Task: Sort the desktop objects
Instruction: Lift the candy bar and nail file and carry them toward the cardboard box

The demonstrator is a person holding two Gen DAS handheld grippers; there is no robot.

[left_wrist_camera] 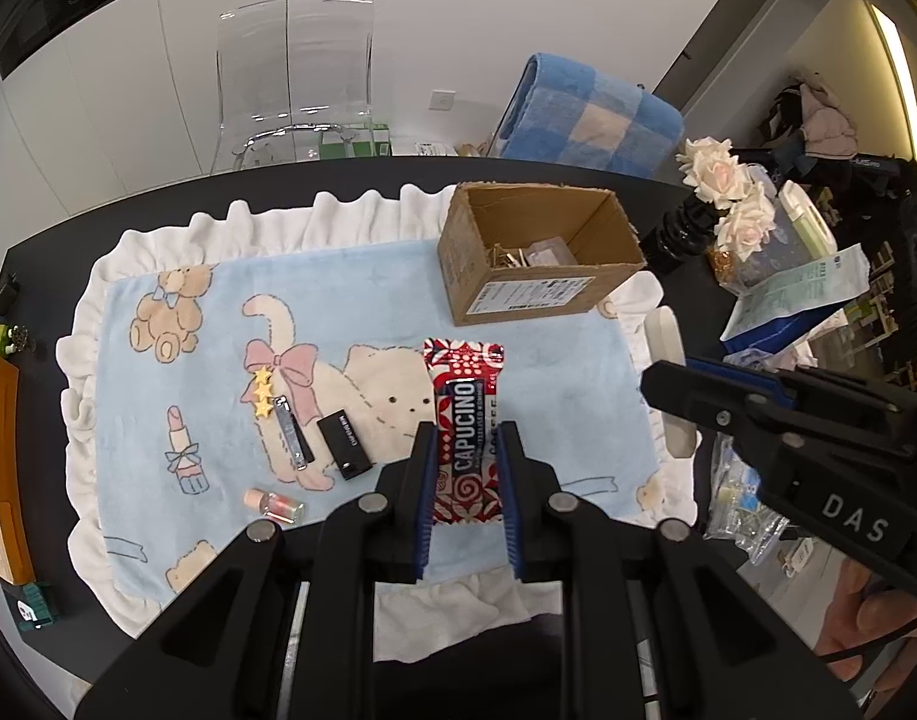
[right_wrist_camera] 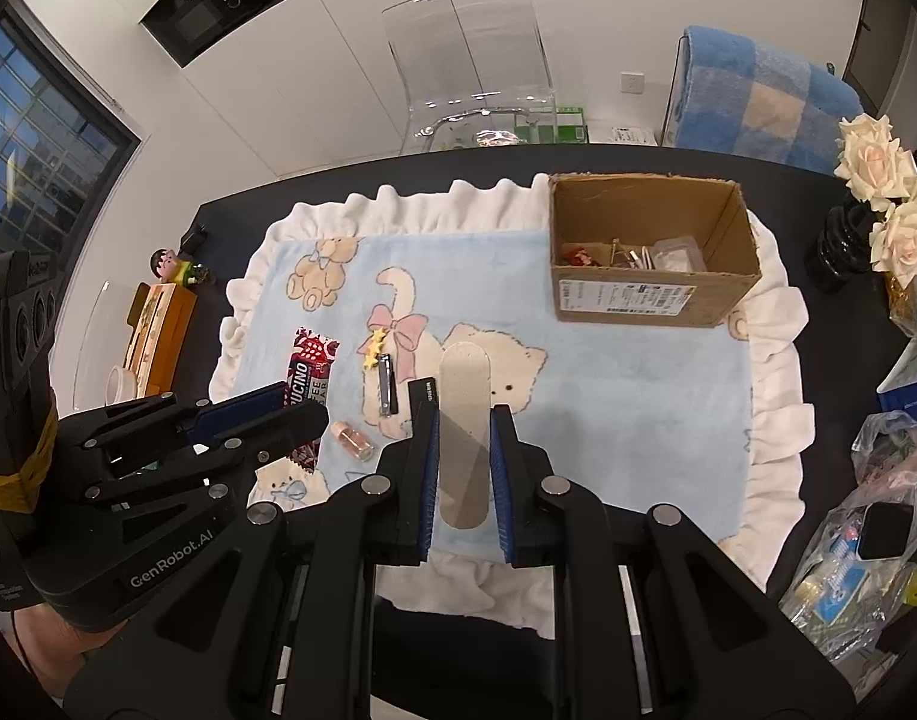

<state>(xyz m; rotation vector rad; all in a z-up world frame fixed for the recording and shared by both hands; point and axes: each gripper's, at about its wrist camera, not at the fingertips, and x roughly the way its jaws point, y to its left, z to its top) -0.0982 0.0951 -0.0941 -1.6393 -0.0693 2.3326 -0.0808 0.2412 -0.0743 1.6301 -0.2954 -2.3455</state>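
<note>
Coffee bar (left_wrist_camera: 466, 420) clamped in left claw (left_wrist_camera: 467, 450).

Glossy foil snack bar (left_wrist_camera: 466, 420), matt cardboard box (left_wrist_camera: 539, 252), fluffy cloth blanket (left_wrist_camera: 548, 372).

I can't identify the small items in the cardboard box (right_wrist_camera: 650, 300) (too tiny); the shipping label's print is unreadable.

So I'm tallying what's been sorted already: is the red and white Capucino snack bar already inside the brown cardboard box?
No, the red and white Capucino snack bar is clamped in the left gripper, short of the brown cardboard box.
</note>
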